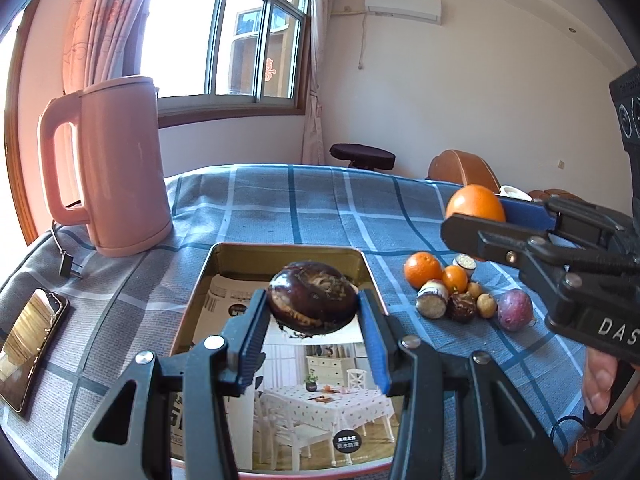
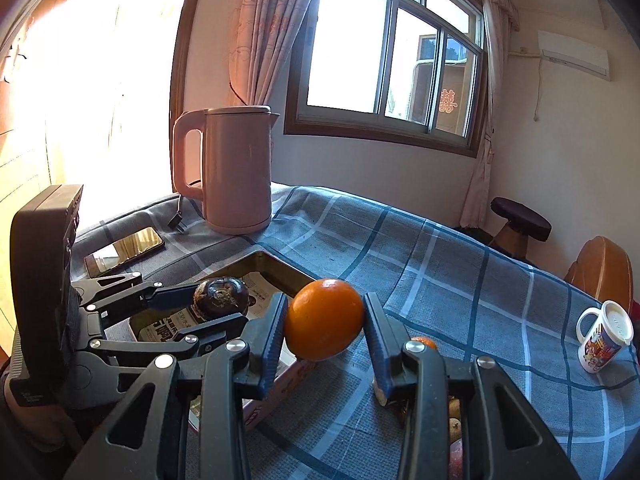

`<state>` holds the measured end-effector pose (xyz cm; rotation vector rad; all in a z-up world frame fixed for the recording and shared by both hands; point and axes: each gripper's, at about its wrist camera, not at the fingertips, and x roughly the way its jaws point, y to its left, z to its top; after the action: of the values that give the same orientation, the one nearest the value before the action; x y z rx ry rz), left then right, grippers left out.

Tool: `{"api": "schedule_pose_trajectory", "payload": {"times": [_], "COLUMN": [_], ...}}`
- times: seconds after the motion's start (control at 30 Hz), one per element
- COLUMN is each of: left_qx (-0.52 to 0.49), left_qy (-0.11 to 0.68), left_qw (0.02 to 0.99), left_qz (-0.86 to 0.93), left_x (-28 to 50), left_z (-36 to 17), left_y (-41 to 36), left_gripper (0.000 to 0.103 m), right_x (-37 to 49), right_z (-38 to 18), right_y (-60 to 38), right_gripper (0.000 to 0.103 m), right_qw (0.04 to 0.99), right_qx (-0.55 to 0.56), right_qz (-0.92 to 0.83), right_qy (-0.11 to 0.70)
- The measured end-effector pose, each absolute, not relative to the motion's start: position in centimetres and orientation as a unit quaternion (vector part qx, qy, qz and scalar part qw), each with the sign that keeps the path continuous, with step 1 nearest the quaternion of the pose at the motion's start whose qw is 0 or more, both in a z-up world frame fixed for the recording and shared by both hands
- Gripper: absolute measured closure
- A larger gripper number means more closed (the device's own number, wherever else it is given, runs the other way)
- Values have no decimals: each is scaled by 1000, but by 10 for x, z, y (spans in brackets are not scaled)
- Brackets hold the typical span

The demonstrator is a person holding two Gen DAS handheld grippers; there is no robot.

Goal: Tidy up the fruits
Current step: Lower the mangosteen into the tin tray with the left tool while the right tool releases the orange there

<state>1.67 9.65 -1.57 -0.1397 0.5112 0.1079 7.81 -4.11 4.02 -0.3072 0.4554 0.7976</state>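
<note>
Blue-padded fingers of the left gripper (image 1: pixel 314 312) clamp a dark brown fruit (image 1: pixel 312 298) above the open tin box (image 1: pixel 224 256); the right gripper (image 2: pixel 325 322) is closed on an orange (image 2: pixel 324 319) just beside that box's right edge; remaining fruits (image 1: pixel 460 288) sit clustered on the blue checked cloth (image 1: pixel 300 200); a pink kettle (image 1: pixel 120 168) stands beyond, left.
</note>
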Motion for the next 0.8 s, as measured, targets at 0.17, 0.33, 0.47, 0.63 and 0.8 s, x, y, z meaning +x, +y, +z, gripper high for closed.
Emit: {"api": "schedule_pose_trajectory", "payload": {"times": [0.17, 0.33, 0.47, 0.63, 0.8], "left_qx": [-65, -63, -60, -56, -52], "left_qy": [261, 269, 274, 278, 282], "left_qw": [961, 959, 957, 956, 955], "left_qz": [60, 67, 71, 77, 82], "left_x": [21, 25, 28, 30, 32], "left_z": [-20, -23, -26, -28, -28], "left_y": [103, 111, 117, 121, 125], "left_gripper": [57, 57, 57, 57, 57], "right_x": [79, 83, 86, 89, 91], "right_z": [34, 26, 19, 13, 6], "right_y": [-29, -20, -13, -6, -1], "right_gripper": [63, 63, 63, 63, 63], "right_qw": [879, 875, 872, 869, 866], "right_qx": [-153, -157, -160, -162, -162], "right_qz": [391, 392, 393, 396, 398], "right_qy": [226, 236, 243, 248, 254]}}
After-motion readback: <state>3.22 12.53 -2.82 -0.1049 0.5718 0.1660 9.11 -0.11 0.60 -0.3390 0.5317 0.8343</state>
